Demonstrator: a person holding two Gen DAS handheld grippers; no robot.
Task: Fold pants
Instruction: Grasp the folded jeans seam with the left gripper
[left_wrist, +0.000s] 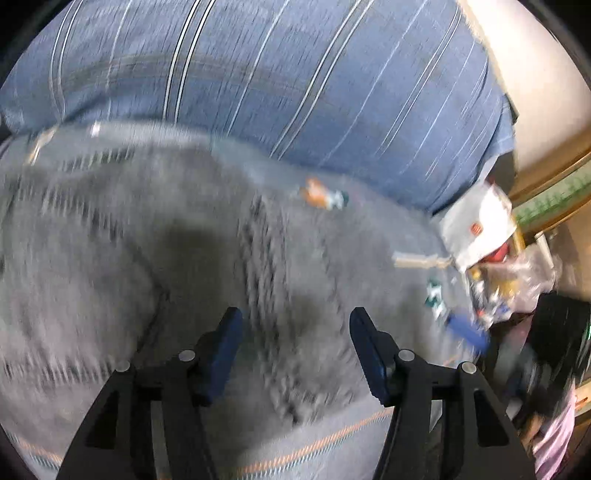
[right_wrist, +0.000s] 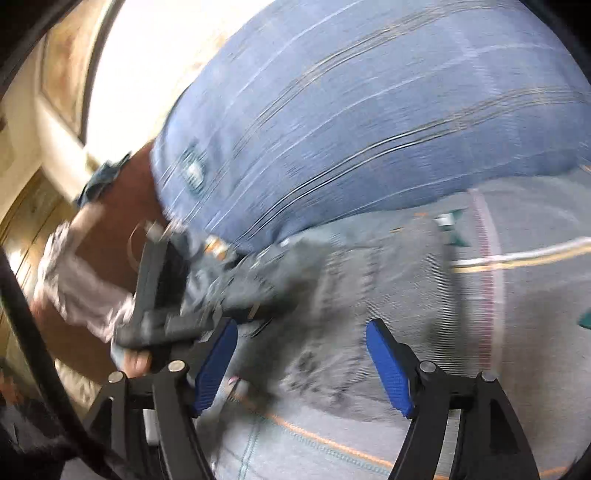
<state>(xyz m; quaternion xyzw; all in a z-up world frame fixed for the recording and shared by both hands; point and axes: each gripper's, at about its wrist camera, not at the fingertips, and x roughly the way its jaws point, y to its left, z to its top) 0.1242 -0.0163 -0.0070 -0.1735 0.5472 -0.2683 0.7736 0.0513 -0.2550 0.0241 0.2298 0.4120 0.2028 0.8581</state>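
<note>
Grey pants (left_wrist: 166, 258) lie spread on a pale patterned bedsheet (left_wrist: 314, 446); both views are motion-blurred. My left gripper (left_wrist: 295, 321) is open just above the grey fabric, holding nothing. In the right wrist view the pants (right_wrist: 369, 295) lie ahead, with a bunched darker part (right_wrist: 243, 280) at the left. My right gripper (right_wrist: 301, 332) is open above the pants, empty. The left gripper's black body (right_wrist: 155, 295) shows at the left of the right wrist view.
A large blue striped pillow (left_wrist: 295, 81) lies behind the pants, also in the right wrist view (right_wrist: 369, 110). White bags and clutter (left_wrist: 484, 236) sit at the bed's right edge. A wooden frame (left_wrist: 554, 192) and a cream wall (right_wrist: 147, 55) stand beyond.
</note>
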